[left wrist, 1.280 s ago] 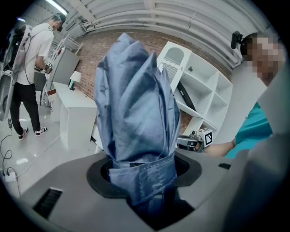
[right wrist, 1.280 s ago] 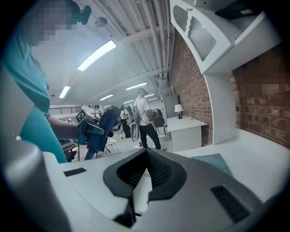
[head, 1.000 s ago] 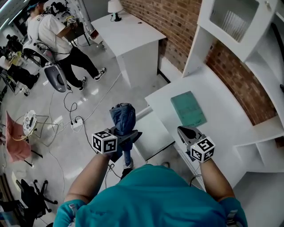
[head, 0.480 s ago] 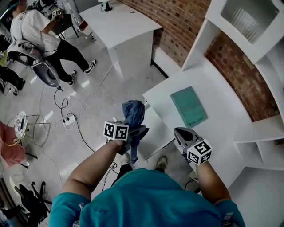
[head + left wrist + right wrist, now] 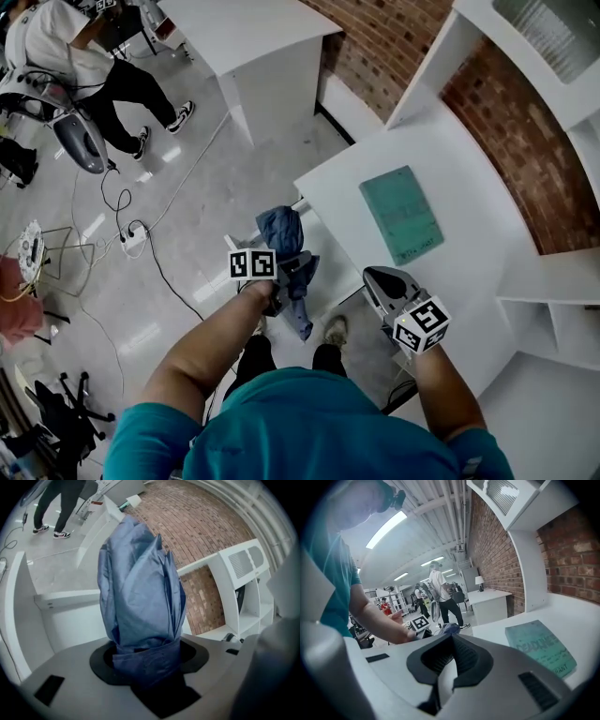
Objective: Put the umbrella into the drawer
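A folded blue umbrella (image 5: 282, 229) is clamped in my left gripper (image 5: 281, 274), with its handle end (image 5: 304, 327) hanging below the jaws. The umbrella hangs over the open white drawer (image 5: 334, 269) that sticks out from the desk's left side. In the left gripper view the umbrella's cloth (image 5: 140, 588) rises from between the jaws of the left gripper (image 5: 147, 654), with the drawer's white walls (image 5: 21, 616) around it. My right gripper (image 5: 379, 281) hovers by the desk's near edge, right of the drawer. In its own view the right gripper (image 5: 449, 667) is shut and holds nothing.
A teal book (image 5: 401, 214) lies on the white desk (image 5: 478, 253), with a brick wall and white shelves (image 5: 553, 309) behind. A second white desk (image 5: 253, 37) stands farther off. A seated person (image 5: 56, 47) and floor cables (image 5: 131, 234) are at the left.
My left gripper has come down with the umbrella and rolled, so the umbrella now hangs over the drawer. The right gripper has dropped slightly.
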`<act>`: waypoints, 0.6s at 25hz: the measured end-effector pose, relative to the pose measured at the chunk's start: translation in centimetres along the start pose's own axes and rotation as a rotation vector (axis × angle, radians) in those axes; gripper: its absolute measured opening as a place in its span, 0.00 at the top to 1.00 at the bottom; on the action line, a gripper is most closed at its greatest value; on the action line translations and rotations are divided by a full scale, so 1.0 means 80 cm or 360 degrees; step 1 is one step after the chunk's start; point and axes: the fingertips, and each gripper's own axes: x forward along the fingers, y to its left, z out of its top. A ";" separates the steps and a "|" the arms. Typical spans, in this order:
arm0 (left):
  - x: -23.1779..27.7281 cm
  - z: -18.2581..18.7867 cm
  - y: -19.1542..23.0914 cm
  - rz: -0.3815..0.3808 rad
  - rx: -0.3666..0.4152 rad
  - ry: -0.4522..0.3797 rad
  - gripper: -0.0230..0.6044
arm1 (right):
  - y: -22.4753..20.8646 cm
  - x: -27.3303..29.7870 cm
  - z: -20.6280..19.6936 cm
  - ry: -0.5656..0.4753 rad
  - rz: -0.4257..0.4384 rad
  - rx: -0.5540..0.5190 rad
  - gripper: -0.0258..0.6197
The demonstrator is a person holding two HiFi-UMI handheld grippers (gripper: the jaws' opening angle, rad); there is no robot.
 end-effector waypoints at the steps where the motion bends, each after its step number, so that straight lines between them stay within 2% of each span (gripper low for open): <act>1: 0.007 -0.003 0.007 0.0002 -0.0044 -0.0016 0.56 | 0.000 0.000 -0.001 -0.0005 0.0001 0.0006 0.93; 9: 0.051 -0.017 0.067 0.0053 -0.0323 -0.0103 0.56 | -0.004 0.005 -0.009 -0.0054 0.0024 0.0032 0.93; 15: 0.077 -0.027 0.106 0.0130 -0.0446 -0.0180 0.56 | -0.004 0.010 -0.024 -0.0044 0.0033 0.0060 0.93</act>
